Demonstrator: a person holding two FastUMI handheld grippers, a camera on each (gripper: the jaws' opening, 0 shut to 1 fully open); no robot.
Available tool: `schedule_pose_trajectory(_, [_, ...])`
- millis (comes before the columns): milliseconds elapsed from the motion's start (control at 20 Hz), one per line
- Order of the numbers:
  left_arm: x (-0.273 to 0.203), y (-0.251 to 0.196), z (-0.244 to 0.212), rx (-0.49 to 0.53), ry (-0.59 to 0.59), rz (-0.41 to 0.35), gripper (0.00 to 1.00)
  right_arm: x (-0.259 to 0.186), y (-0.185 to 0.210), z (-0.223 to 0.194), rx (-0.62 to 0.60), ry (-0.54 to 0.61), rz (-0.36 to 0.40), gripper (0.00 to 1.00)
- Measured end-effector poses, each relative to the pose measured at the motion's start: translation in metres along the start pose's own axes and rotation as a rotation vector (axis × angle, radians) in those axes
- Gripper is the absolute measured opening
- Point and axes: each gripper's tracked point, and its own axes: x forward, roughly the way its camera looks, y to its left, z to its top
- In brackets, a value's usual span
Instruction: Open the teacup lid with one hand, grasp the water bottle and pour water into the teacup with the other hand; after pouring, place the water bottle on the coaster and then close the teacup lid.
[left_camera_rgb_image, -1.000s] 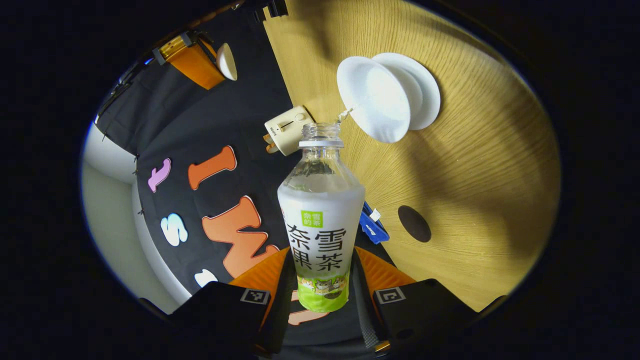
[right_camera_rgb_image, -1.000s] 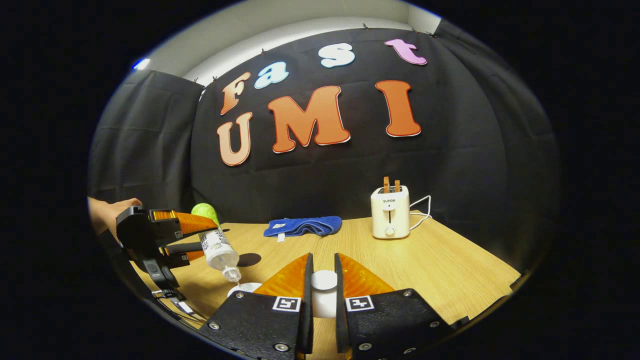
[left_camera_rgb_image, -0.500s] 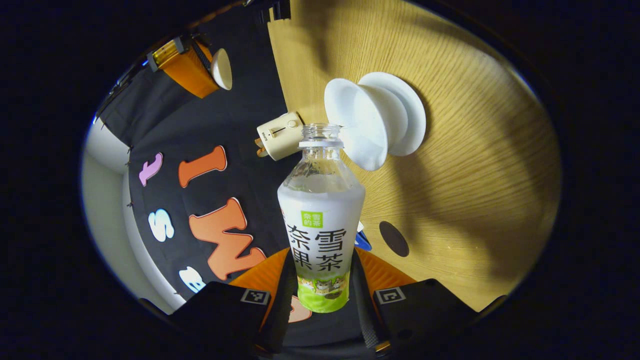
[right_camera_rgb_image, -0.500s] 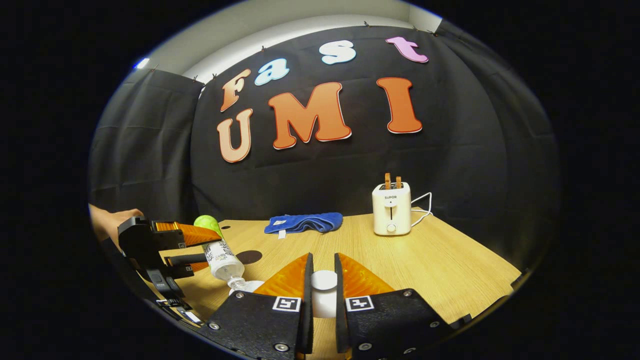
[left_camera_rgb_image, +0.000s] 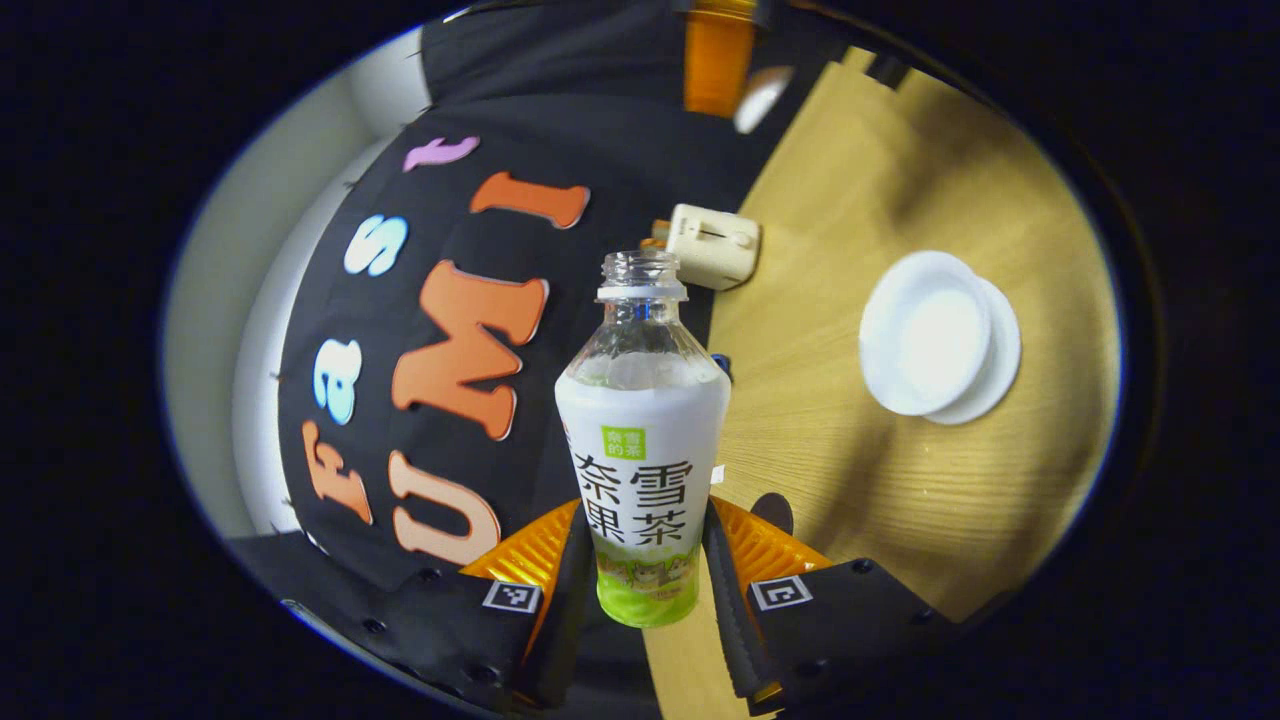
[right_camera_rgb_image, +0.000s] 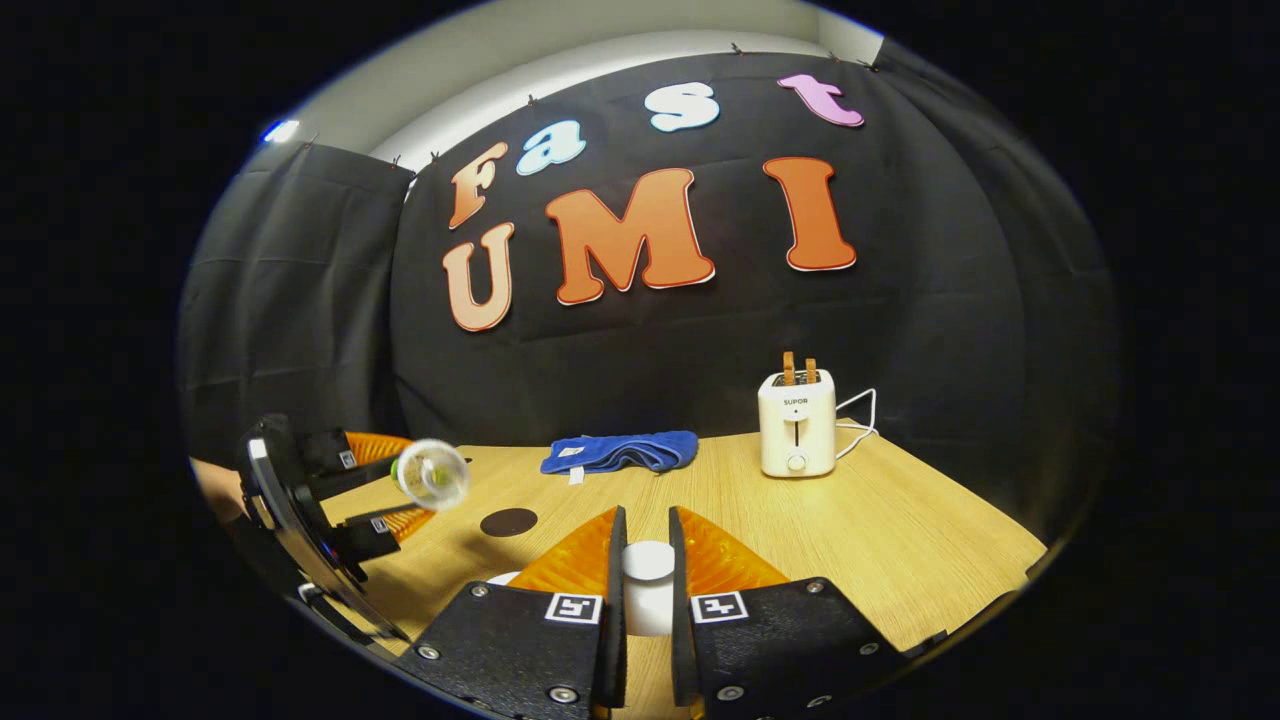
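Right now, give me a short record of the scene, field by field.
left gripper: shut on bottle, uncapped, off the table
right gripper: shut on lid, held above the table
teacup: open, on saucer
coaster: bare, on table
also there: toaster, blue cloth

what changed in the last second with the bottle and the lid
The left claw swung the water bottle away from the teacup and tipped it back up, so the stream has stopped. The right claw stayed shut on the lid. The coaster hasn't moved.
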Motion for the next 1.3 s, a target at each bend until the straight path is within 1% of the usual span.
schedule_pose_trajectory(50, [-0.001, 0.008, 0.0, -0.1, 0.005, 0.021, 0.62, 0.002, 0.001, 0.001, 0.003, -0.002, 0.001, 0.18])
schedule_pose_trajectory(100, [0.0, 0.022, 0.002, -0.201, 0.006, 0.05, 0.57, 0.002, 0.003, 0.001, 0.005, 0.002, 0.004, 0.18])
schedule_pose_trajectory(150, [0.003, 0.037, 0.003, -0.283, -0.001, 0.078, 0.62, 0.003, 0.006, 0.002, 0.004, 0.002, 0.007, 0.18])
schedule_pose_trajectory(200, [0.005, 0.049, 0.006, -0.362, -0.004, 0.097, 0.61, 0.004, 0.009, 0.002, 0.002, 0.002, 0.011, 0.18])
schedule_pose_trajectory(250, [0.009, 0.059, 0.01, -0.45, -0.014, 0.105, 0.61, 0.007, 0.012, 0.002, -0.002, 0.003, 0.017, 0.18])
schedule_pose_trajectory(400, [0.02, 0.078, 0.025, -0.763, -0.051, 0.089, 0.61, 0.014, 0.026, 0.001, -0.02, 0.015, 0.034, 0.18])
schedule_pose_trajectory(450, [0.021, 0.086, 0.026, -0.842, -0.063, 0.093, 0.58, 0.015, 0.031, 0.001, -0.029, 0.017, 0.044, 0.18])
schedule_pose_trajectory(500, [0.018, 0.095, 0.023, -0.91, -0.074, 0.103, 0.61, 0.015, 0.037, 0.001, -0.041, 0.017, 0.052, 0.18])
schedule_pose_trajectory(600, [0.025, 0.104, 0.015, -1.033, -0.093, 0.105, 0.61, 0.015, 0.045, -0.002, -0.062, 0.021, 0.066, 0.18])
schedule_pose_trajectory(650, [0.031, 0.104, 0.009, -1.094, -0.096, 0.094, 0.58, 0.016, 0.049, -0.005, -0.067, 0.028, 0.071, 0.18])
schedule_pose_trajectory(700, [0.038, 0.103, 0.002, -1.151, -0.097, 0.084, 0.61, 0.016, 0.053, -0.01, -0.067, 0.034, 0.075, 0.18])
schedule_pose_trajectory(800, [0.061, 0.105, -0.02, -1.245, -0.078, 0.072, 0.61, 0.018, 0.062, -0.016, -0.07, 0.047, 0.088, 0.18])
schedule_pose_trajectory(900, [0.071, 0.091, -0.038, -1.324, -0.046, 0.061, 0.61, 0.02, 0.068, -0.023, -0.077, 0.058, 0.097, 0.18])
schedule_pose_trajectory(950, [0.079, 0.084, -0.046, -1.345, -0.028, 0.051, 0.61, 0.021, 0.071, -0.024, -0.083, 0.063, 0.1, 0.18])
schedule_pose_trajectory(1150, [0.107, 0.048, -0.075, -1.373, 0.051, 0.009, 0.61, 0.026, 0.08, -0.028, -0.095, 0.069, 0.114, 0.18])
schedule_pose_trajectory(1200, [0.111, 0.04, -0.082, -1.375, 0.068, 0.002, 0.64, 0.027, 0.081, -0.028, -0.096, 0.072, 0.114, 0.18])
schedule_pose_trajectory(1250, [0.117, 0.031, -0.088, -1.371, 0.087, -0.007, 0.6, 0.028, 0.081, -0.03, -0.099, 0.075, 0.114, 0.18])
schedule_pose_trajectory(1300, [0.121, 0.022, -0.092, -1.366, 0.099, -0.018, 0.63, 0.029, 0.081, -0.031, -0.1, 0.076, 0.114, 0.18])
